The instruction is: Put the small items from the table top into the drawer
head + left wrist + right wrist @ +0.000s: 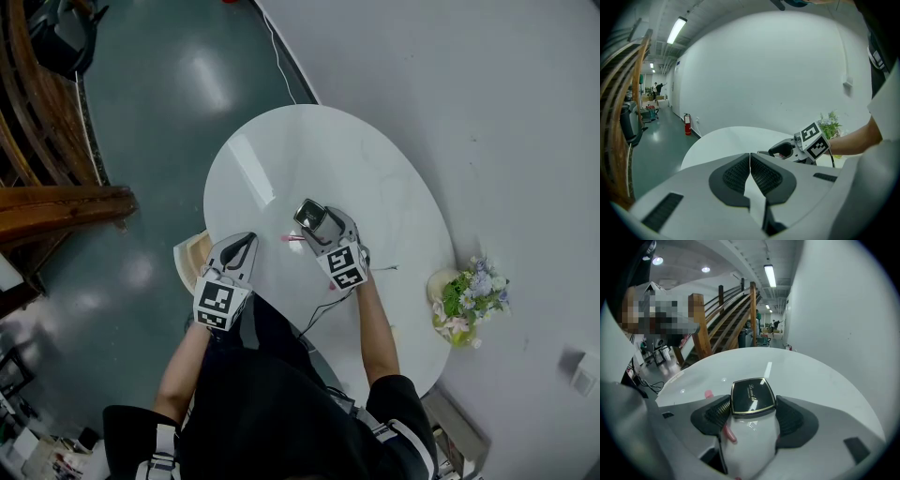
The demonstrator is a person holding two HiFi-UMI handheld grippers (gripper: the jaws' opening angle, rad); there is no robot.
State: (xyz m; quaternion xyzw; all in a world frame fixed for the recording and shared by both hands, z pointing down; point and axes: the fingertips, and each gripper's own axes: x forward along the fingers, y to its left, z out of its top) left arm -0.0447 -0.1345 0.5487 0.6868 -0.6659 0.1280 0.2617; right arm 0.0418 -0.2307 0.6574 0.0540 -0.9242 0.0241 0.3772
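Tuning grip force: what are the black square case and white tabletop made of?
Black square gold-rimmed case: likely hard plastic, glossy, its lid mirrors a light streak. White oval tabletop: smooth gloss, lacquer or stone perhaps, reflects ceiling lights.

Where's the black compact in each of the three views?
Head view: black compact, centre, on the white table.
Left gripper view: cannot be made out.
Right gripper view: centre, between the right hand-held gripper's jaws.
Shared landmark: the white table.
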